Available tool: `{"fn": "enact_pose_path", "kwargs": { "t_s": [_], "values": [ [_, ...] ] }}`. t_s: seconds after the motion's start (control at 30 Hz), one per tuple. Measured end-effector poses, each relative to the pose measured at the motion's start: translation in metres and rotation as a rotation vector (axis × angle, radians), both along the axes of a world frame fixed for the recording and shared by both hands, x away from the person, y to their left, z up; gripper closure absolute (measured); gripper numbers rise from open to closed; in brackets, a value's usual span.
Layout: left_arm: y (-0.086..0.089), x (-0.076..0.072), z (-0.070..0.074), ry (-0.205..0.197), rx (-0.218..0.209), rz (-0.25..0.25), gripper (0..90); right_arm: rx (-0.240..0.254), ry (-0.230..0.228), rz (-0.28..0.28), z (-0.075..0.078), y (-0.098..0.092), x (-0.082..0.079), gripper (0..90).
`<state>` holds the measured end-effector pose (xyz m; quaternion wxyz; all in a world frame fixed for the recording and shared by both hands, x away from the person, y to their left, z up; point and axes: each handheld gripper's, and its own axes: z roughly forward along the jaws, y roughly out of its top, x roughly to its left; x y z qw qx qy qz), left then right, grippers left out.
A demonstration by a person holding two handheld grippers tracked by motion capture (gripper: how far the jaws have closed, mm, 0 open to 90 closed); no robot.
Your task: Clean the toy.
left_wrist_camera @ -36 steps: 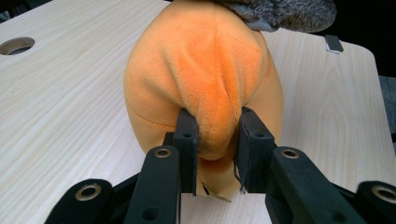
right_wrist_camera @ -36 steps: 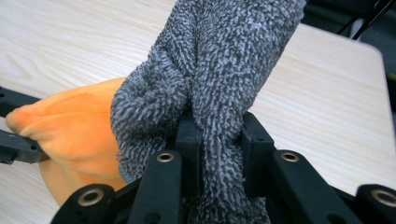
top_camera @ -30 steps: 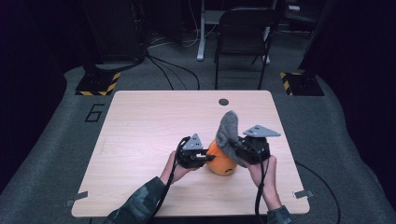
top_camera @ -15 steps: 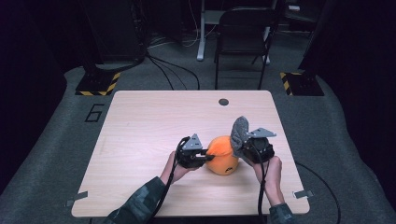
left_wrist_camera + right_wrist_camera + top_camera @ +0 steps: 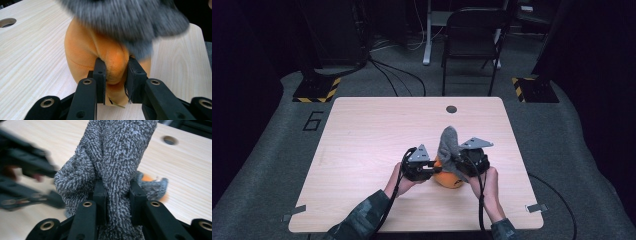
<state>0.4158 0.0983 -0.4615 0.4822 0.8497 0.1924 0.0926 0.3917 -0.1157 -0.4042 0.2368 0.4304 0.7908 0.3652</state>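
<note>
Left gripper (image 5: 116,75) first: its black jaws are nearly closed, pinching a fold of the soft orange plush toy (image 5: 85,52) and pinning it down. In the right gripper (image 5: 117,192) the jaws are closed just as tight on a bunched grey knitted cloth (image 5: 117,152), which rises in a thick twist above the pads.

From the high view, the orange plush toy (image 5: 449,179) sits on the pale wooden table (image 5: 362,135), near the person's edge and right of centre, squeezed between the two grippers. The grey knitted cloth (image 5: 448,145) stands up over it and drapes down its right side.

This looks like a wiping or covering step, cloth being worked across the toy while the left side anchors it. Next, I'd say, the right hand needs to draw the cloth down over the orange surface without loosening either pinch.
</note>
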Motion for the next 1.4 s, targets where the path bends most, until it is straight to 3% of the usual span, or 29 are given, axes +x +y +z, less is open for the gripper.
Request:
{"fn": "enact_pose_path", "kwargs": {
  "t_s": [0.03, 0.13, 0.2, 0.23, 0.37, 0.47, 0.57, 0.7, 0.8, 0.93, 1.03, 1.13, 1.27, 1.4],
  "values": [
    [0.001, 0.0, 0.0, 0.006, 0.002, -0.006, 72.9, -0.022, -0.014, -0.04, 0.001, -0.005, 0.0, 72.3],
    [0.0, 0.0, 0.0, 0.002, -0.002, -0.001, 72.9, -0.02, -0.014, -0.081, -0.003, -0.018, 0.003, 72.1],
    [0.0, 0.0, 0.0, 0.002, 0.001, -0.001, 72.9, -0.061, -0.032, -0.098, -0.001, -0.018, 0.002, 72.1],
    [0.001, 0.0, 0.0, 0.008, 0.004, -0.004, 72.8, -0.044, -0.037, -0.1, 0.002, -0.017, 0.0, 72.1],
    [0.002, 0.001, -0.001, 0.012, -0.005, -0.004, 72.9, 0.041, -0.071, 0.016, 0.019, -0.001, -0.015, 72.0],
    [0.002, 0.0, 0.0, -0.001, 0.007, -0.003, 72.8, 0.016, -0.035, 0.097, 0.013, 0.021, -0.019, 72.0],
    [0.003, 0.0, -0.002, 0.0, 0.002, 0.009, 72.9, -0.02, -0.007, 0.079, -0.004, 0.026, -0.012, 72.3],
    [0.004, 0.003, -0.003, 0.013, -0.022, 0.028, 72.6, -0.032, -0.049, 0.012, -0.002, 0.008, -0.006, 72.1],
    [0.006, 0.005, -0.003, 0.024, -0.033, 0.054, 72.1, 0.026, -0.066, -0.029, 0.002, -0.015, -0.004, 71.4],
    [0.01, 0.009, -0.003, 0.049, -0.047, 0.089, 71.3, 0.068, -0.092, -0.148, 0.01, -0.062, -0.005, 71.0],
    [0.012, 0.012, -0.004, 0.054, -0.05, 0.114, 70.3, 0.057, -0.071, -0.218, 0.001, -0.088, -0.006, 71.0],
    [0.013, 0.016, -0.004, 0.064, -0.047, 0.144, 68.7, 0.037, -0.005, -0.271, -0.019, -0.107, -0.001, 70.7],
    [0.015, 0.021, -0.006, 0.079, -0.052, 0.179, 66.0, 0.017, 0.07, -0.29, -0.042, -0.112, 0.008, 70.4],
    [0.017, 0.029, -0.009, 0.101, -0.065, 0.225, 62.4, 0.016, 0.108, -0.301, -0.056, -0.11, 0.015, 69.0]
  ]
}}
